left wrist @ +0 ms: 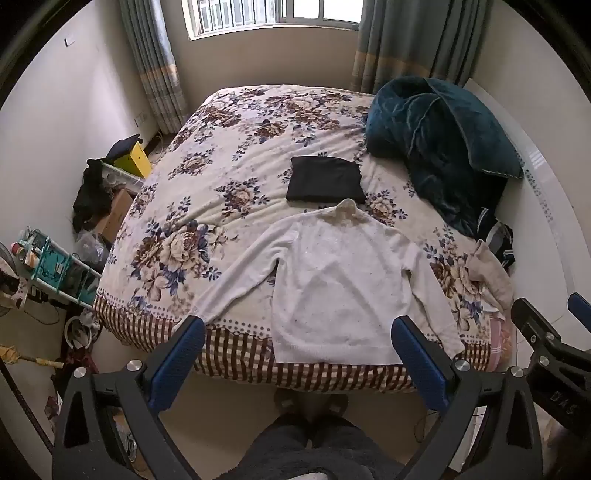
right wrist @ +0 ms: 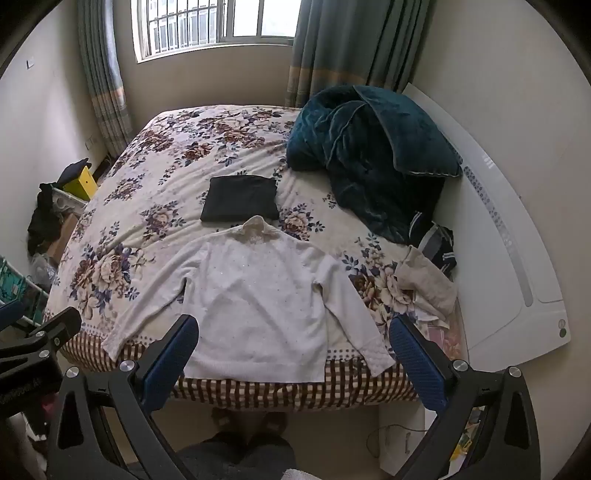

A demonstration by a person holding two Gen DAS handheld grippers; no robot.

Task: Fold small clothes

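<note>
Small bedroom, plain off-white walls [left wrist: 51,110]. Barred window [right wrist: 218,22] at far end, daylight coming in, grey-green curtains [left wrist: 155,66] on both sides. Bed [left wrist: 207,206] with floral cover and checked edge fills most of the room. White headboard [right wrist: 509,236] along right side. Pale floor [left wrist: 33,332], clutter and teal rack [left wrist: 55,273] at left.

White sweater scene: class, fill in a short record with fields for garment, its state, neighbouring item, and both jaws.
garment: white sweater, on the floral bed
state: spread flat, sleeves out, hem at the near edge
neighbour: folded black garment, just beyond the collar
left gripper: jaws open, empty
right gripper: jaws open, empty
</note>
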